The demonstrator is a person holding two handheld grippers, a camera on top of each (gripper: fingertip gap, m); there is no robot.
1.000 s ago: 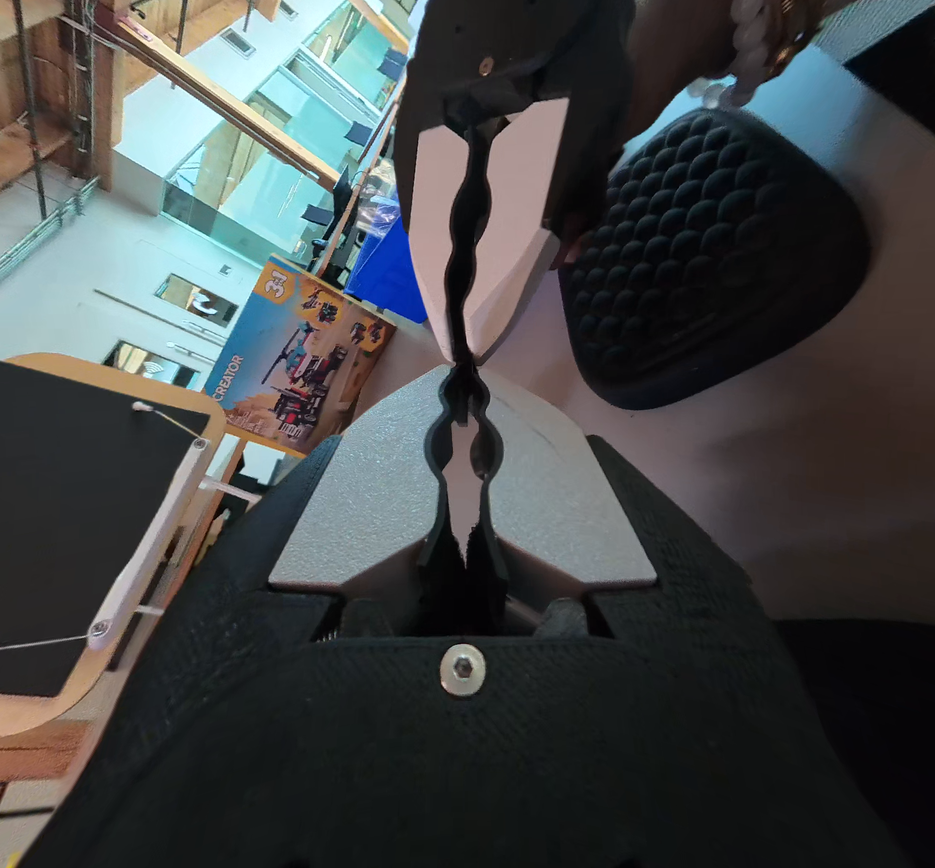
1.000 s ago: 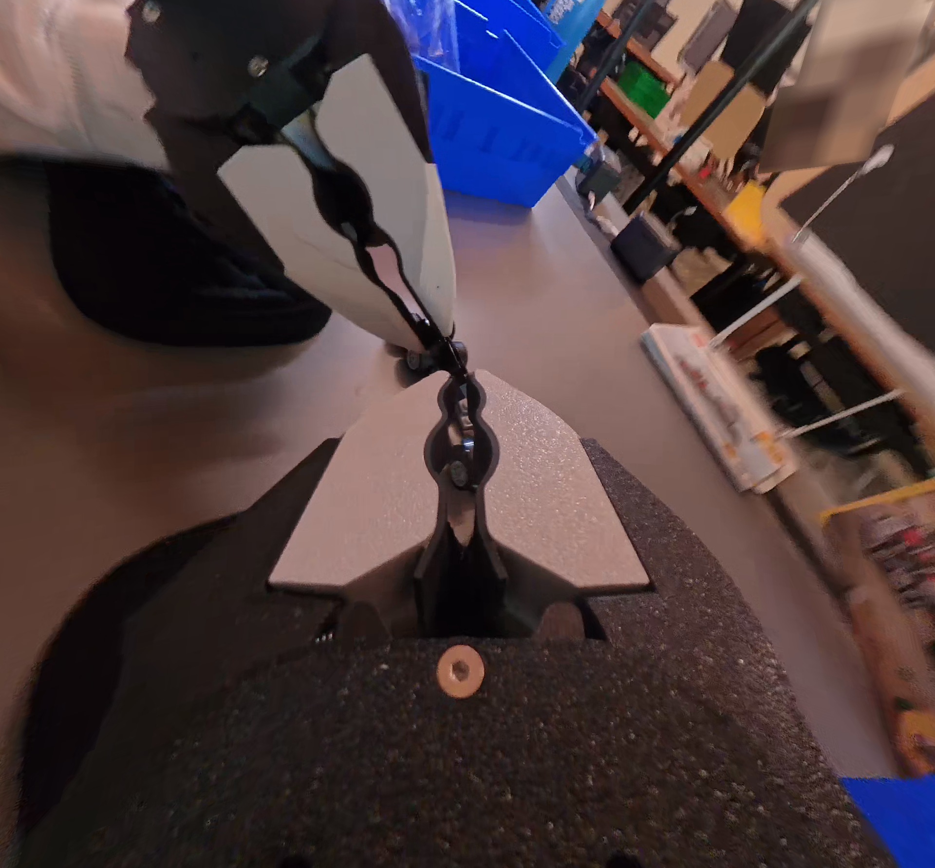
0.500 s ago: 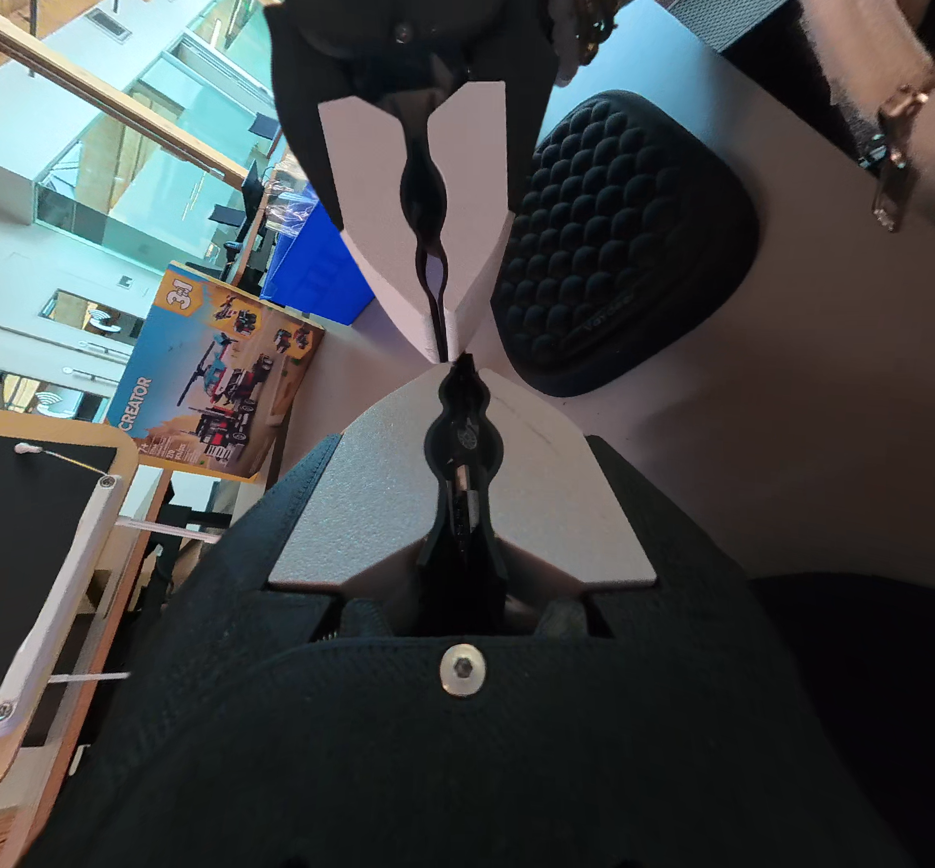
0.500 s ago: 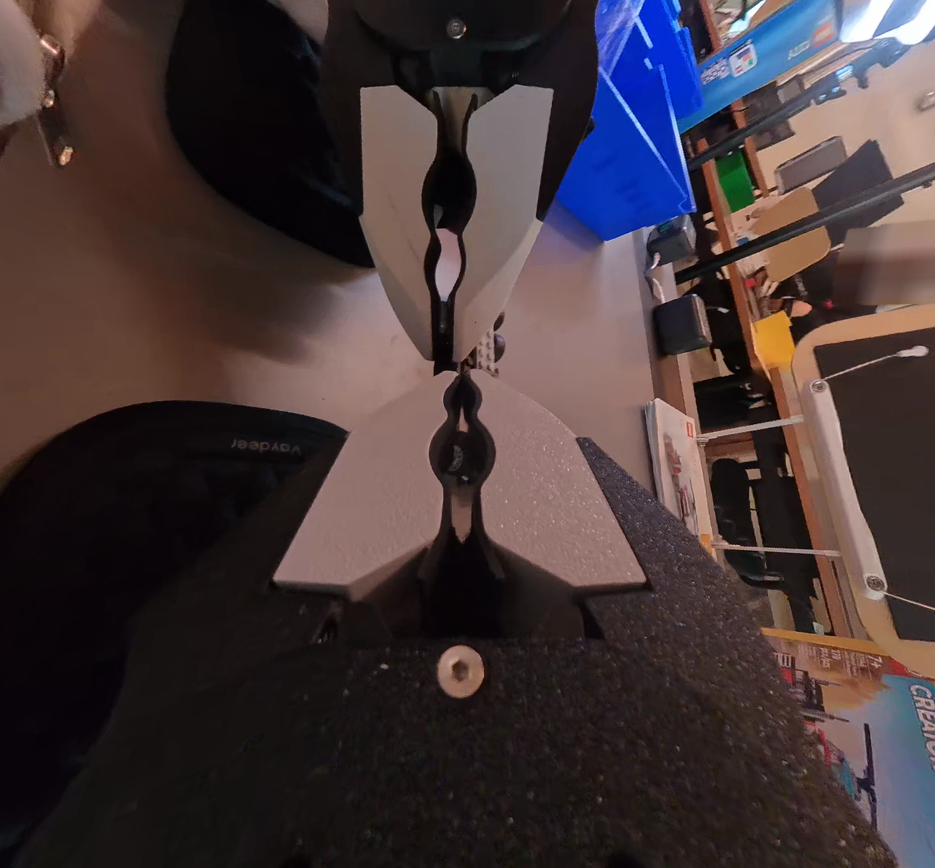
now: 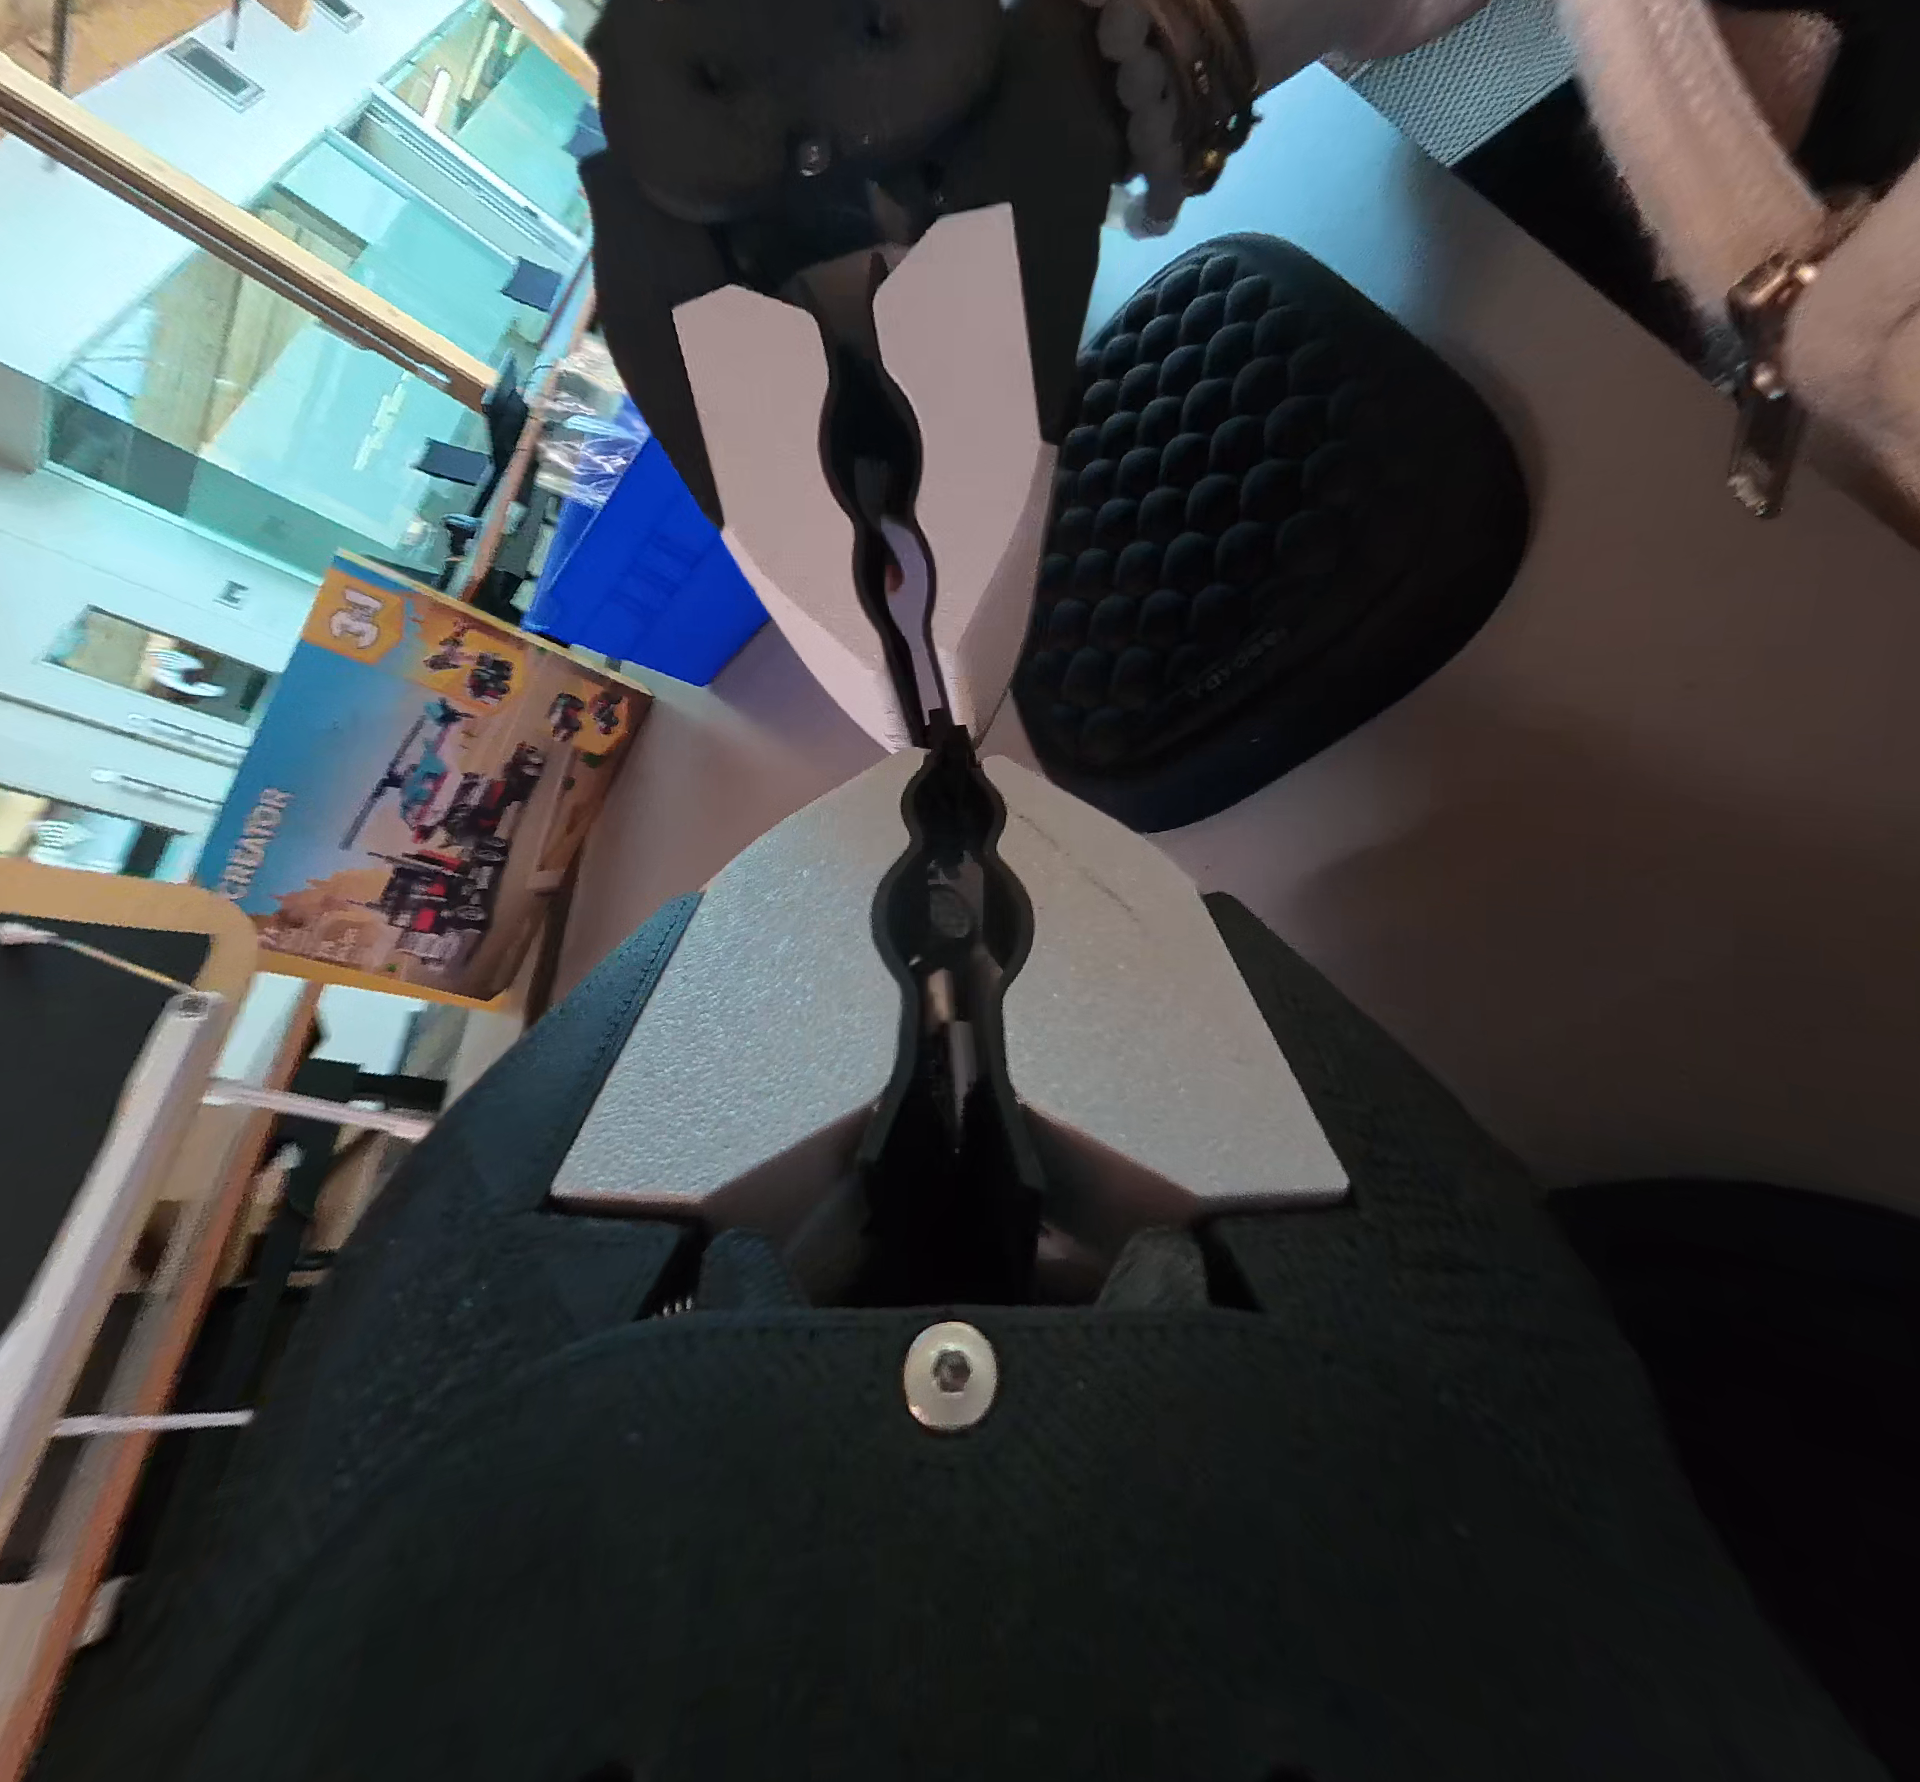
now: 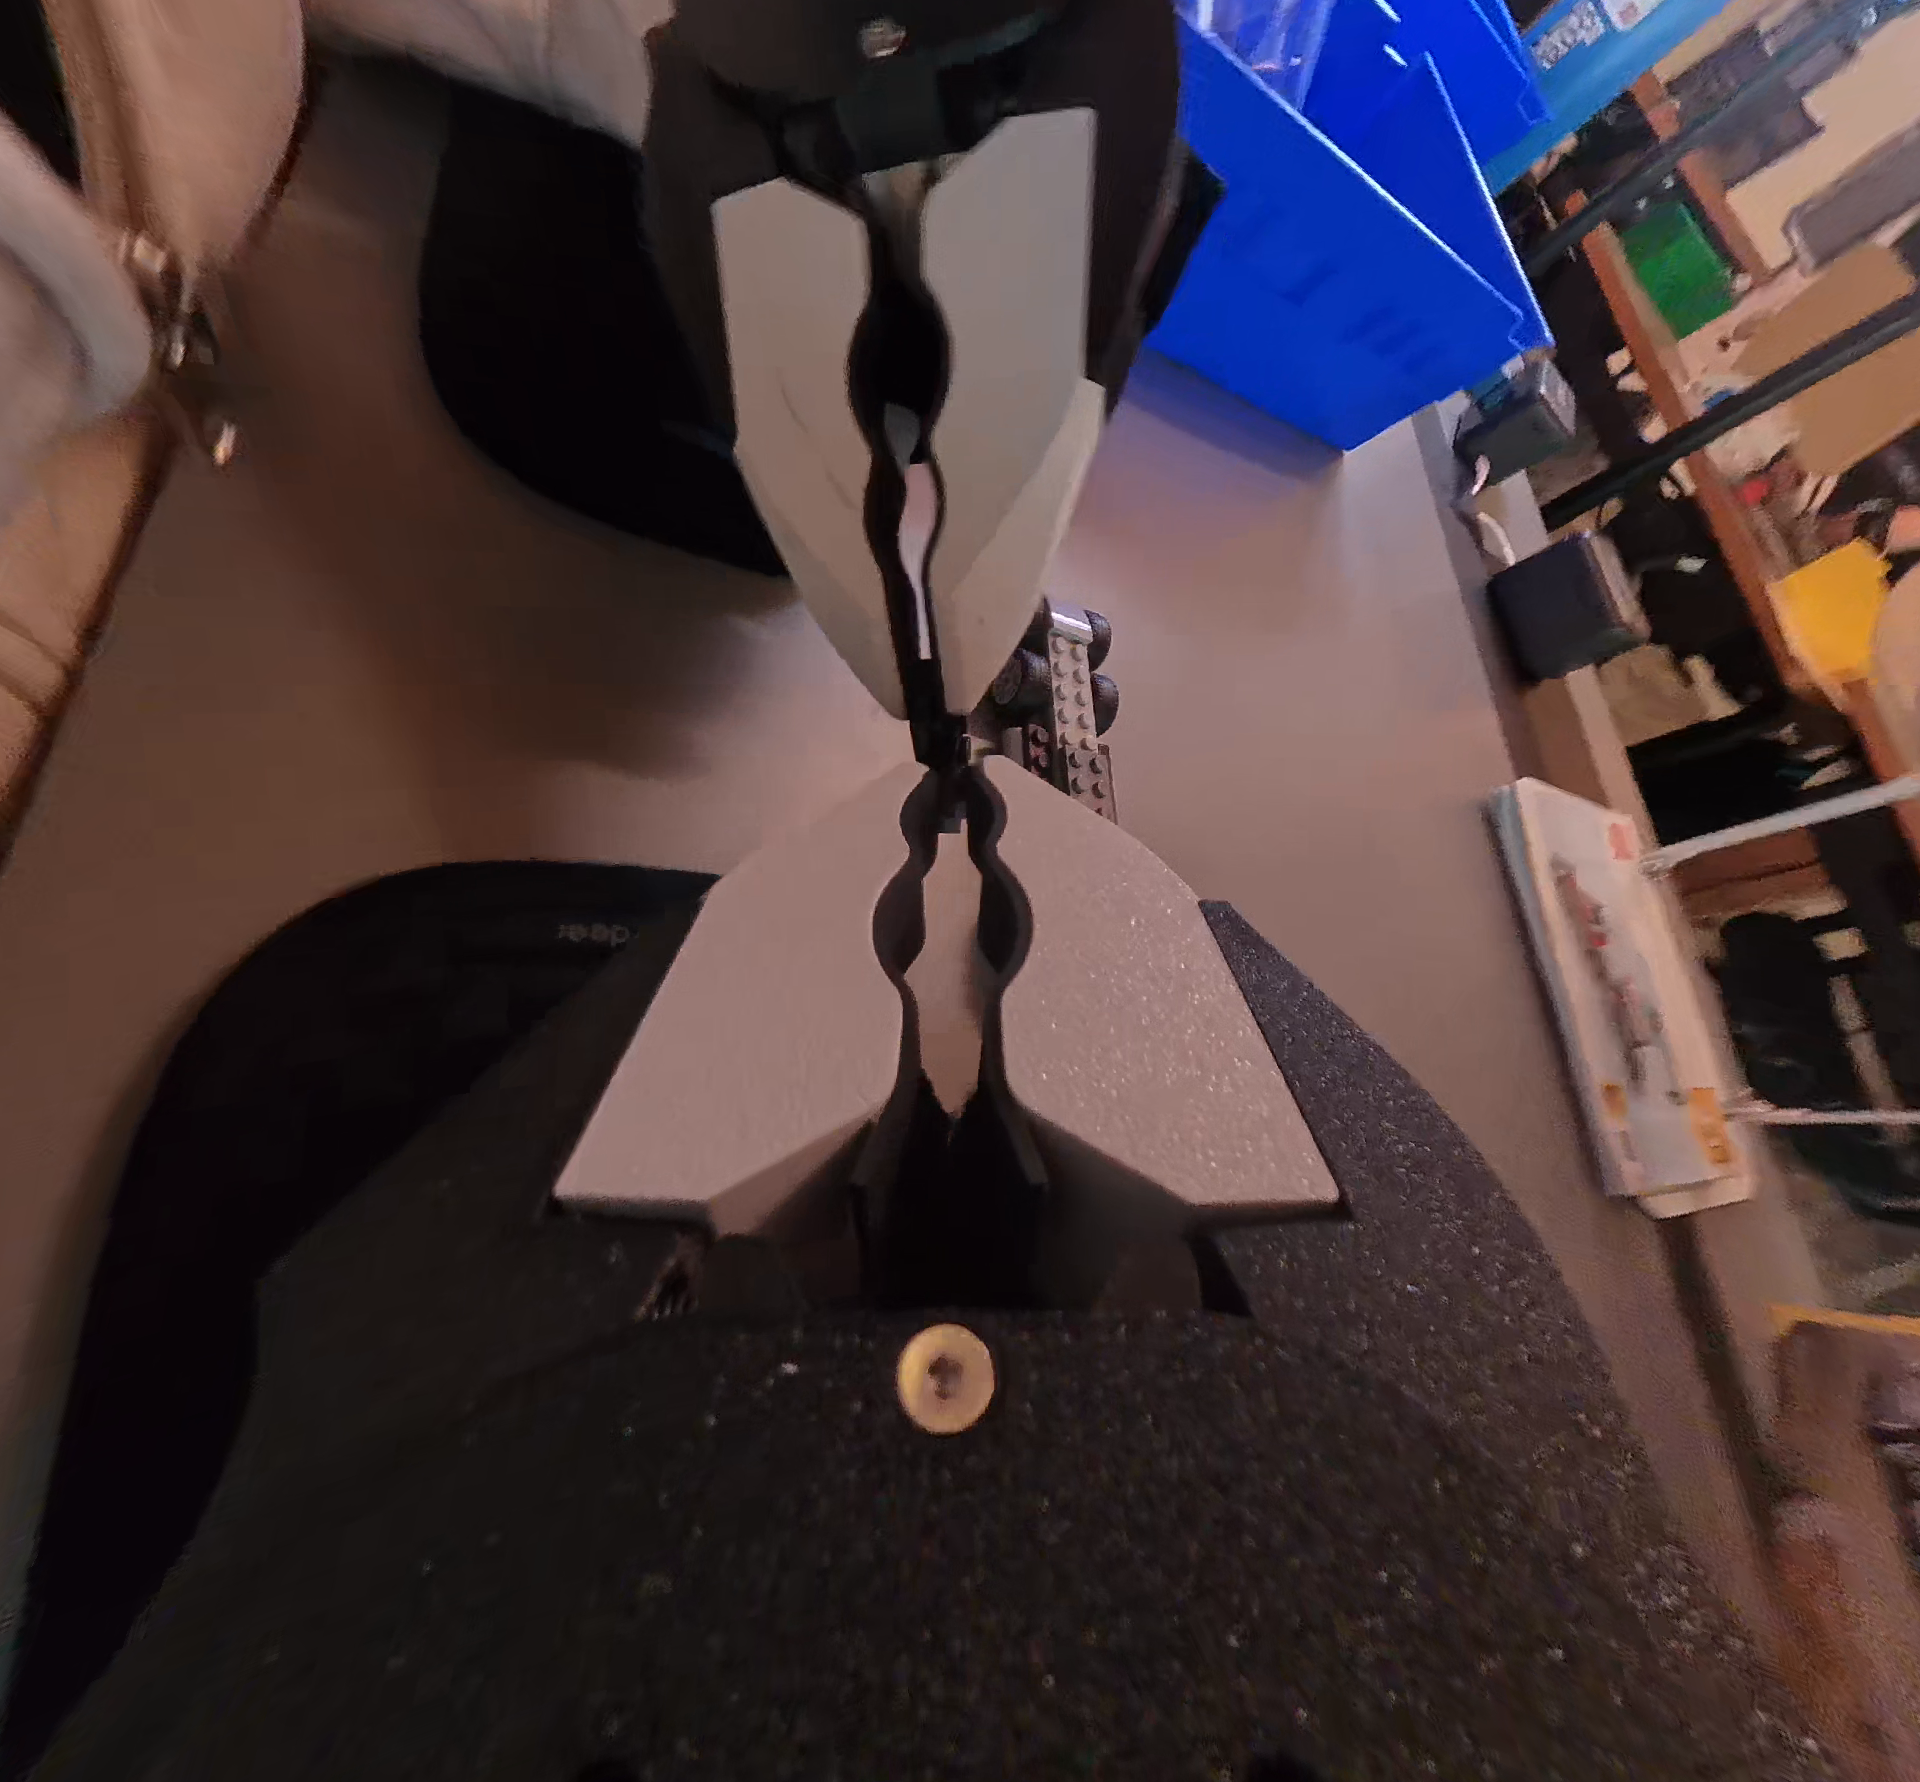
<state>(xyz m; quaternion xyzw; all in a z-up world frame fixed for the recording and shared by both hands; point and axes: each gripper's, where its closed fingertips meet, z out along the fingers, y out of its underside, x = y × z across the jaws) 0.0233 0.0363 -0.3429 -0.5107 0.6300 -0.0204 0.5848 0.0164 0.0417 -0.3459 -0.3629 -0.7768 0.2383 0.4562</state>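
Moved: since the earlier frames the right gripper (image 6: 943, 794) has parted its jaws a little, so the desk (image 6: 1299, 693) now shows through the slit; both views have tilted.
Left gripper (image 5: 943, 758): jaws together, clamped on a small black piece (image 5: 943, 733) at the tips.
Right gripper: tip to tip with the left one, narrow jaws closing on the far end of the same piece.
Piece: in the air over the desk, between the two grippers.
Edges and room: bare desk lies right of the tips in both views; a black bumpy pad (image 5: 1278, 527) sits just right of them, and the blue bin (image 6: 1340, 257) stands at the far edge.
Writing: the toy-brick box (image 5: 416, 776) at the left edge carries printed words and pictures; the pad bears a small embossed word.
Only in the right wrist view: a grey brick vehicle with black wheels (image 6: 1070, 693) just behind the tips, and a booklet (image 6: 1610, 994) at the right edge.
Only in the left wrist view: a beaded wrist (image 5: 1132, 49).
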